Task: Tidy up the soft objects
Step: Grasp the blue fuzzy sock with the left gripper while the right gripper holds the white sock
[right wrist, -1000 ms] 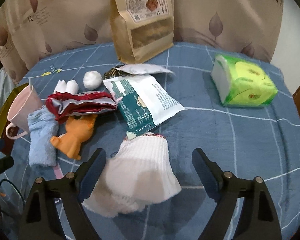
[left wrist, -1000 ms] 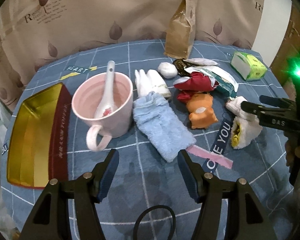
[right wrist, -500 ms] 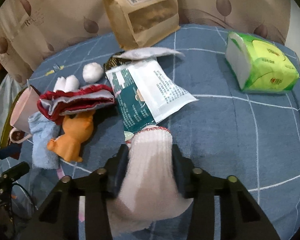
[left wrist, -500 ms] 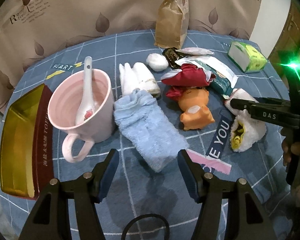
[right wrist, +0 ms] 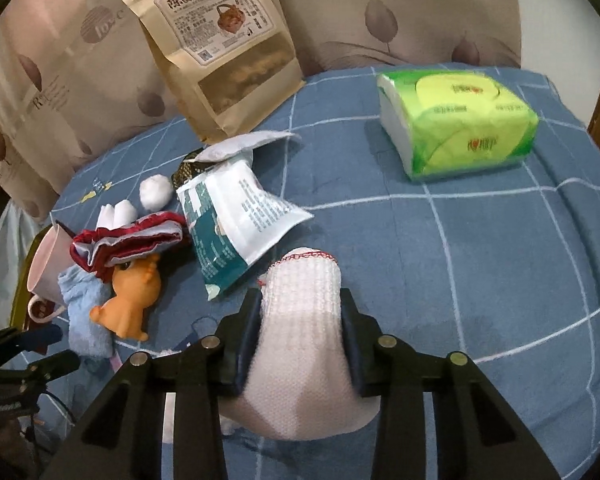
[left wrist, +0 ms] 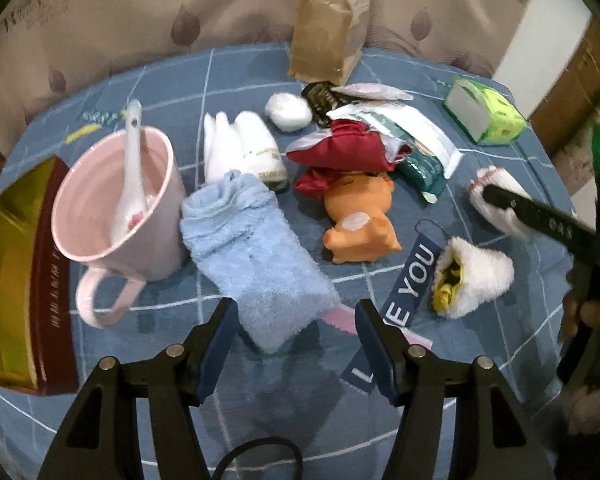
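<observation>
Right gripper (right wrist: 300, 332): jaws clamped on the white knit glove (right wrist: 300, 320), both pads pressed into its sides. Red-stitched cuff sticks out ahead of the tips; the glove's rear bulges back between the arms and its bottom edge is hidden by the gripper body. From the left wrist view only the cuff end (left wrist: 496, 196) shows, the rest sits behind a black finger.

Left gripper (left wrist: 296, 336): jaws spread wide, gripping nothing. The near end of the light blue sock (left wrist: 256, 256) lies between the tips, not touching either pad as far as I can tell.

Outward from the left jaws:
- left of the sock, one pink mug (left wrist: 116, 200) with one white spoon (left wrist: 130, 168) in it; further left a gold-and-red tray (left wrist: 16, 264), cut off by the frame edge
- ahead of the sock, a folded white item (left wrist: 240, 144), count of pieces unclear, partly under the sock
- ahead and right, one orange plush toy (left wrist: 360, 220), its head tucked under a red cloth bundle (left wrist: 340, 152)
- right, one navy "YOU" strap (left wrist: 412, 280), lower text blocked by the right finger; one fluffy white pouch (left wrist: 472, 280) with yellow inside, contents unreadable
- far ahead: one cotton ball (left wrist: 288, 110), one teal-white packet (left wrist: 412, 148), one brown paper bag (left wrist: 328, 40), one green tissue pack (left wrist: 484, 114)

All on a blue checked cloth (right wrist: 500, 260). Person's right hand is dark and blurred at the left view's right edge.
</observation>
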Tool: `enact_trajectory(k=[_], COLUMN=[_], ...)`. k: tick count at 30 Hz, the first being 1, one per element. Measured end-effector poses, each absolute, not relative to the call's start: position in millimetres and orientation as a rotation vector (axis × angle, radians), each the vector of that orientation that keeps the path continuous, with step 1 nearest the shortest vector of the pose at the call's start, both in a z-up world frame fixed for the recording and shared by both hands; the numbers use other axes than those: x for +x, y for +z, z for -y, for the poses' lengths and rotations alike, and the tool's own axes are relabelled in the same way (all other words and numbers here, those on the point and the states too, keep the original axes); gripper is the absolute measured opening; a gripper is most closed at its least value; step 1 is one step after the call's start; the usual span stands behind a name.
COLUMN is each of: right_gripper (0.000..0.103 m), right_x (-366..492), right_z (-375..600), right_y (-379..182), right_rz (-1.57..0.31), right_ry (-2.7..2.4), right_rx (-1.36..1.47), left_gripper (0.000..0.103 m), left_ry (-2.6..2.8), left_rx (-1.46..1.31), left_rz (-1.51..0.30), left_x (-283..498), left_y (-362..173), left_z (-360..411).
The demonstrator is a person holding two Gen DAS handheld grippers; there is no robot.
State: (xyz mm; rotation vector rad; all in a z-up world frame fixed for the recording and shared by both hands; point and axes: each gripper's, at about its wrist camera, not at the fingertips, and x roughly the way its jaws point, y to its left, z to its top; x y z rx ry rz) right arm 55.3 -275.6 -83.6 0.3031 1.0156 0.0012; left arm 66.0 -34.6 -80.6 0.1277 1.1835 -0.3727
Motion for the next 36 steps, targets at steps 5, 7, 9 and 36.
enact_trajectory(k=[5, 7, 9, 36], right_gripper=[0.034, 0.034, 0.035, 0.036], right_x=[54, 54, 53, 54], right_z=[278, 280, 282, 281], right_y=[-89, -90, -92, -102], right_rz=[-1.025, -1.024, -1.027, -1.051], right_ry=[0.030, 0.038, 0.043, 0.045], right_rx=[0.328, 0.337, 0.347, 0.329], left_gripper=[0.062, 0.062, 0.062, 0.019], left_ry=[-0.302, -0.269, -0.234, -0.312], left_rx=[0.088, 0.068, 0.066, 0.104], left_rz=[-1.276, -1.299, -1.316, -1.226], left_x=[81, 86, 91, 66], left_y=[-97, -103, -108, -68], left_z=[38, 37, 38, 36])
